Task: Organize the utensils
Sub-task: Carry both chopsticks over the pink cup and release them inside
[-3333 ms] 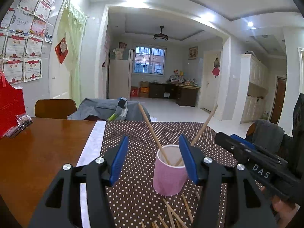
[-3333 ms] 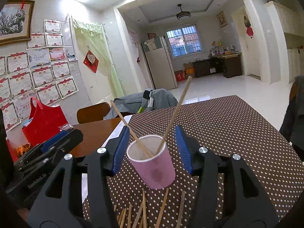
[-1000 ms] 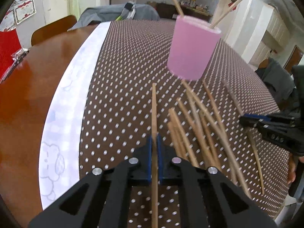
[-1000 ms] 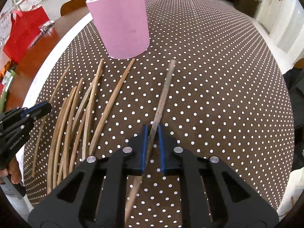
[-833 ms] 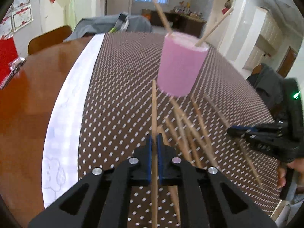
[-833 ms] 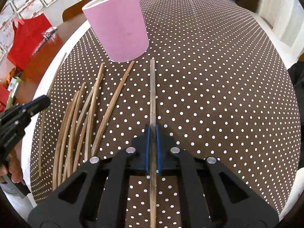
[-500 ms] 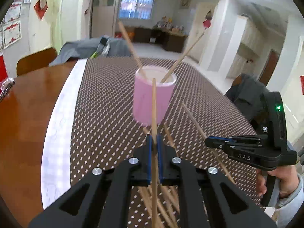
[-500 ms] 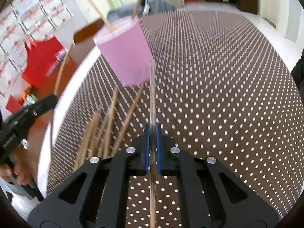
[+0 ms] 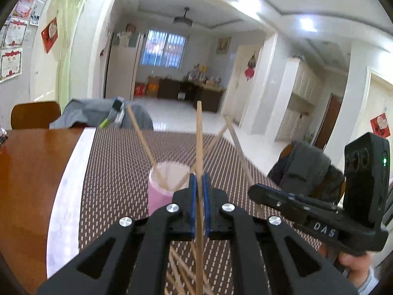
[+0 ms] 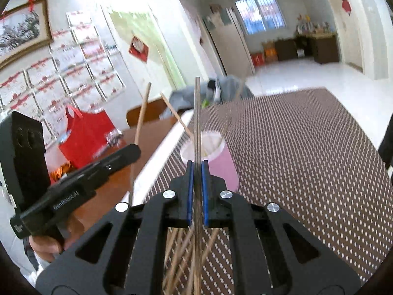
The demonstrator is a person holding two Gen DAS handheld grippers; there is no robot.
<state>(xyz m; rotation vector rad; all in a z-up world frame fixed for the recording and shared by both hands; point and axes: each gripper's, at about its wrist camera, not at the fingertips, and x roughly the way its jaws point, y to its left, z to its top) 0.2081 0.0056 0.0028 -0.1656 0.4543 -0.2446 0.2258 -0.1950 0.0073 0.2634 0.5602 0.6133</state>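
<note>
Two chopsticks are up in the air, one per gripper. The left gripper (image 9: 199,189) has its jaws clamped on a pale wooden chopstick (image 9: 199,135), pinched partway along so a long stretch pokes forward and the rest trails back under the camera. Same story on the right: the right gripper (image 10: 195,174) has its jaws pressed tight on a darker chopstick (image 10: 197,113), also gripped somewhere near the middle.

These sticks look light, thin and stiff, and smooth enough that I'd expect them to swivel between flat pads if gripped loosely. A hold nearer the middle seems wise, since it keeps the ends from see-sawing. They are too rigid to flex into place, so the tip has to be aimed cleanly at the opening.

Just ahead of both grippers stands the pink cup (image 9: 161,194), upright on the bench (image 9: 29,184), on its brown dotted cloth (image 10: 294,147). It already has two chopsticks leaning out of it at angles. The cup looks light, so a sideways knock from a stick could tip it.

Below the jaws, a loose pile of chopsticks (image 10: 181,253) lies on the cloth, not yet sorted.

Further out, a red bag (image 10: 83,137) sits on the bare wood and a grey garment is draped on a chair beyond.
</note>
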